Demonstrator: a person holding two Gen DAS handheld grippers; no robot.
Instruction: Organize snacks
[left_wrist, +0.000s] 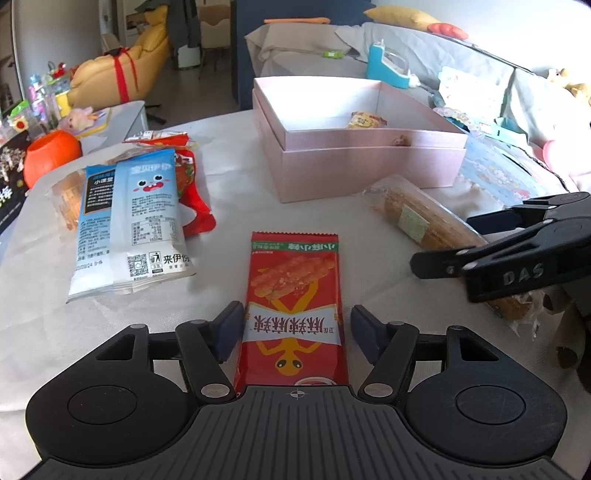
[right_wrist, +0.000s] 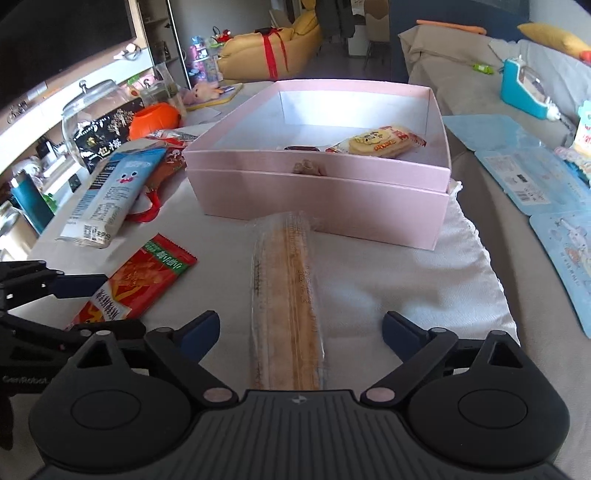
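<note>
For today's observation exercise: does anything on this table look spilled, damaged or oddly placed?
Nothing spilled or torn. The blue packets lie piled askew over a red packet; the pink box sits nested in its own lid.

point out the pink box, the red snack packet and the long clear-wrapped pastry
pink box (right_wrist: 332, 203): right wrist view, front wall.
red snack packet (left_wrist: 293, 295): left wrist view, middle of its face.
long clear-wrapped pastry (right_wrist: 286, 295): right wrist view, mid-length.

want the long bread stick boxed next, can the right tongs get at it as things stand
Probably yes: the right tongs are open, and the long bread stick lies lengthwise between their fingers with nothing on top of it. The pink box sits just beyond its far end.
</note>
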